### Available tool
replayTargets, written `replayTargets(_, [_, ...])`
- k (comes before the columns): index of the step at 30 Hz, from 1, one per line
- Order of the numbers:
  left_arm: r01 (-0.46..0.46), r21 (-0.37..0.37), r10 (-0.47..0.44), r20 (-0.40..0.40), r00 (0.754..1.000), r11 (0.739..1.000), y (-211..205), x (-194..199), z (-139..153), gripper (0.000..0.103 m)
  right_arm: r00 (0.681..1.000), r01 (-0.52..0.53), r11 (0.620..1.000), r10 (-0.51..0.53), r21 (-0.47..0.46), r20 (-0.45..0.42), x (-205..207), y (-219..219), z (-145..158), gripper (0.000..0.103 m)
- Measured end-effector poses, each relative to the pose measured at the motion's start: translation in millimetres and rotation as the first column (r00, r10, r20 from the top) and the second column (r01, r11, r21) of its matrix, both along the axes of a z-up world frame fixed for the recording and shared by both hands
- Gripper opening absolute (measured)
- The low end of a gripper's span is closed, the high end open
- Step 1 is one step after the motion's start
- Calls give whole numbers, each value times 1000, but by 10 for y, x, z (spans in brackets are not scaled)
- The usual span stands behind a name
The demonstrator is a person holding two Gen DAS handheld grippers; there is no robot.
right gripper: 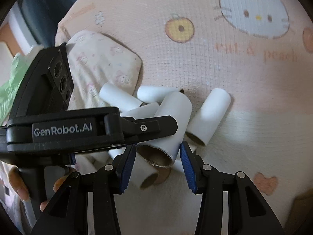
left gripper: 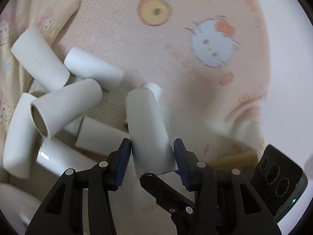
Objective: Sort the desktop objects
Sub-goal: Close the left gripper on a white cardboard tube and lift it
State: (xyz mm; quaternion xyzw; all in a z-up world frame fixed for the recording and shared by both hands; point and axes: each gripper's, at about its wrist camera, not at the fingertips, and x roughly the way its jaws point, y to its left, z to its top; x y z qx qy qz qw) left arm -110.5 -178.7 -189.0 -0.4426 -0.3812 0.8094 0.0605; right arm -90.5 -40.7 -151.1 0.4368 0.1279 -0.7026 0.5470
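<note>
Here, by view:
Left wrist only: left gripper (left gripper: pixel 152 156) clamped on a white tube (left gripper: pixel 148 129), pads against both its sides.
Right wrist only: right gripper (right gripper: pixel 158 162) pinching another tube (right gripper: pixel 168 129) at its open end.
Pile (left gripper: pixel 58 101): loose tubes on pink blanket (right gripper: pixel 215 68).

A peach-pink quilted cloth (right gripper: pixel 195 74) covers the surface, printed with a white cartoon cat face (right gripper: pixel 254 17) wearing an orange bow, a yellow-centred round fruit motif (right gripper: pixel 179 29), small orange shapes, and faint lettering (right gripper: pixel 256 52). A cream pillow-like fabric item (right gripper: pixel 101 62) with pale cartoon prints lies at the cloth's left edge. Crumpled green material (right gripper: pixel 11 86) shows at far left. A dark blue-grey surface (right gripper: pixel 41 13) occupies the upper left corner.
</note>
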Motion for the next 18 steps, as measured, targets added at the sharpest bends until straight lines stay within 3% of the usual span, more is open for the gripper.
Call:
replayTargets(5, [78,-51,-81,-61,995,996,277,150,163,49,998,40,999,-40,6,-49,169,307,193,44])
replayTargets(10, [137,-99,-148,-122,981,986,540,227,313,49,990,139,990,-139,-20,-9,143,559,370,44])
replayTargets(18, [230,-119,-247,-168,954,966,886,419,450,49,980,152,988,-148,21,-136,352,883,606,44])
